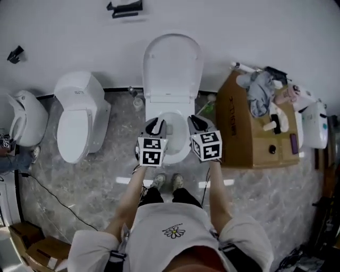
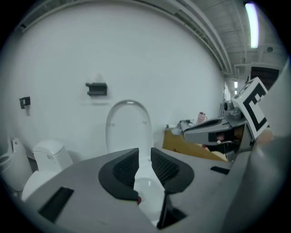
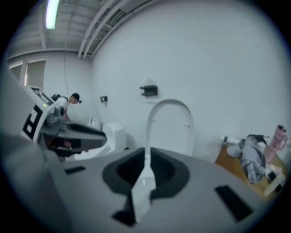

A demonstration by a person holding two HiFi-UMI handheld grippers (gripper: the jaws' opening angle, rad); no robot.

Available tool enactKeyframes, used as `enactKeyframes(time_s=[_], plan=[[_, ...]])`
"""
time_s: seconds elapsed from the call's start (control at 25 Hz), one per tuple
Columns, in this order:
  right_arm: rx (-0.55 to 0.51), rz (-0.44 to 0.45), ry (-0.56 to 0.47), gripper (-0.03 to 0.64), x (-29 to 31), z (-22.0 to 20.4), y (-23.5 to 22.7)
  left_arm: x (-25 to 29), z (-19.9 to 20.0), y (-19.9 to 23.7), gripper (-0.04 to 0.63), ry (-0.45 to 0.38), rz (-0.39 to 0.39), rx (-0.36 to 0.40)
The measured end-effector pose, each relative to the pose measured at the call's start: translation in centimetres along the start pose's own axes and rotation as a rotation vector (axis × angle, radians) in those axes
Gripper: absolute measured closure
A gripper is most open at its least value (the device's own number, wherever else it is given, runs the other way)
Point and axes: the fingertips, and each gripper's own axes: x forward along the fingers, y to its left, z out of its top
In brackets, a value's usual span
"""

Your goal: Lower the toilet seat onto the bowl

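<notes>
The white toilet stands against the wall in the middle of the head view, its seat and lid raised upright over the open bowl. Both grippers hover side by side above the bowl's front. My left gripper is open with a clear gap and nothing between its jaws. My right gripper shows only a narrow slit between its jaws, also empty. Neither touches the seat. The upright seat stands beyond the jaws in both gripper views.
A second white toilet with its lid down stands to the left, another white fixture beyond it. An open cardboard box with cloth and bottles stands right of the bowl. A black holder hangs on the wall. A cable crosses the floor.
</notes>
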Motion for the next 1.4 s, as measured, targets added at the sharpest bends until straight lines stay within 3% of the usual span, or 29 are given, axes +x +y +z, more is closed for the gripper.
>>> enactKeyframes(time_s=[0.24, 0.44, 0.6, 0.8, 1.4], plan=[[0.029, -0.047, -0.299, 0.563, -7.6, 10.8, 3.3, -7.7, 12.9, -1.3, 0.537, -0.315, 0.024, 0.034], [-0.032, -0.179, -0.407, 0.565, -11.2, 13.4, 4.8, -13.1, 16.0, -0.5, 0.563, -0.460, 0.072, 0.017], [-0.118, -0.250, -0.444, 0.574, -12.6, 13.4, 6.3, -14.8, 15.8, 0.1, 0.572, -0.508, 0.135, 0.018], [-0.095, -0.272, -0.461, 0.580, -13.1, 12.0, 7.3, -16.0, 15.0, 0.4, 0.574, -0.550, 0.162, 0.034], [-0.088, -0.259, -0.415, 0.586, -12.0, 11.1, 7.1, -14.8, 14.5, 1.6, 0.574, -0.514, 0.184, 0.011]])
